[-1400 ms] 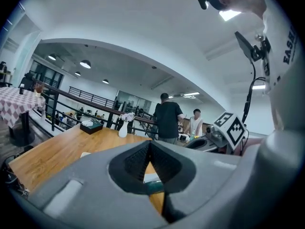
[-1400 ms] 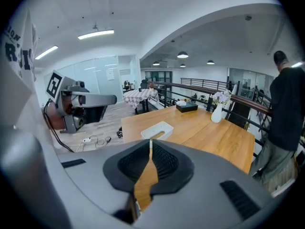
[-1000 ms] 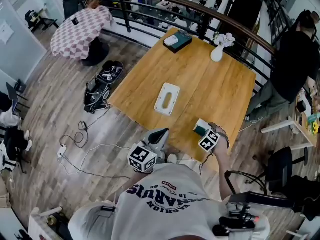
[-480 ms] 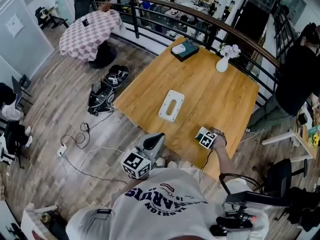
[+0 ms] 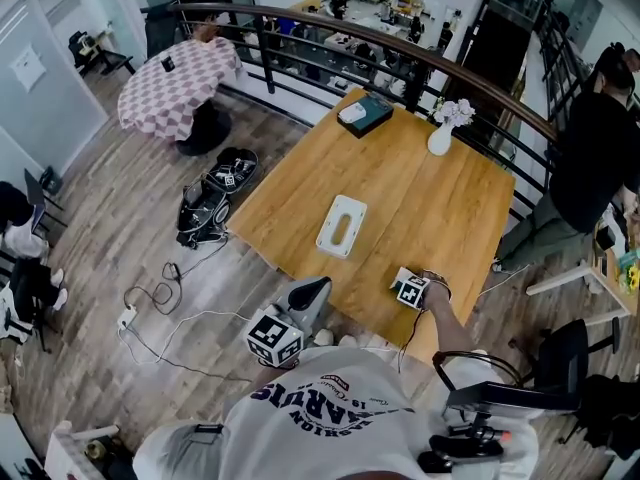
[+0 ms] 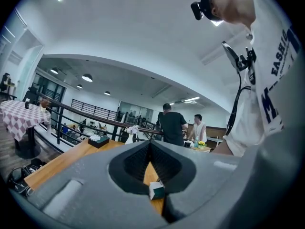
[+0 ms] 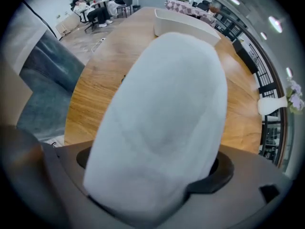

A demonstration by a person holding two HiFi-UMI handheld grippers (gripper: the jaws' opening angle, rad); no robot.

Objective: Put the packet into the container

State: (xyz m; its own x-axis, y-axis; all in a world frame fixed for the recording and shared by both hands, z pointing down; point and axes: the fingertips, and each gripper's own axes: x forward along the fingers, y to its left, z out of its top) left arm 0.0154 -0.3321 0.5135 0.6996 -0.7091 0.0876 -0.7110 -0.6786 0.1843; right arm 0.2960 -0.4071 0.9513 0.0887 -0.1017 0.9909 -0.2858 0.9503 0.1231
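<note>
A white packet [image 5: 399, 275] with a teal side lies on the wooden table [image 5: 430, 198] near its front edge. My right gripper [image 5: 408, 286] points straight down over it. Its jaws have just been opening and stand wide, with the packet [image 7: 162, 123] filling the gap between them. The white container [image 5: 340, 226], a shallow open tray, sits mid-table to the left of the packet and shows as a white rim [image 7: 183, 25] beyond it. My left gripper [image 5: 318, 286] hovers level off the table's front edge, shut and empty [image 6: 150, 147]. Through its jaws I see the packet [image 6: 156, 191].
A white vase of flowers [image 5: 440, 133] and a dark box [image 5: 364, 113] stand at the table's far side by a black railing [image 5: 330, 28]. A person in black [image 5: 600, 138] stands at the right. An office chair [image 5: 560, 353] is to my right. Bags [image 5: 215, 183] and cables [image 5: 160, 288] lie on the floor left.
My right gripper has come down over the packet, which now sits between its jaws. The left gripper has stayed off the table's front edge.
</note>
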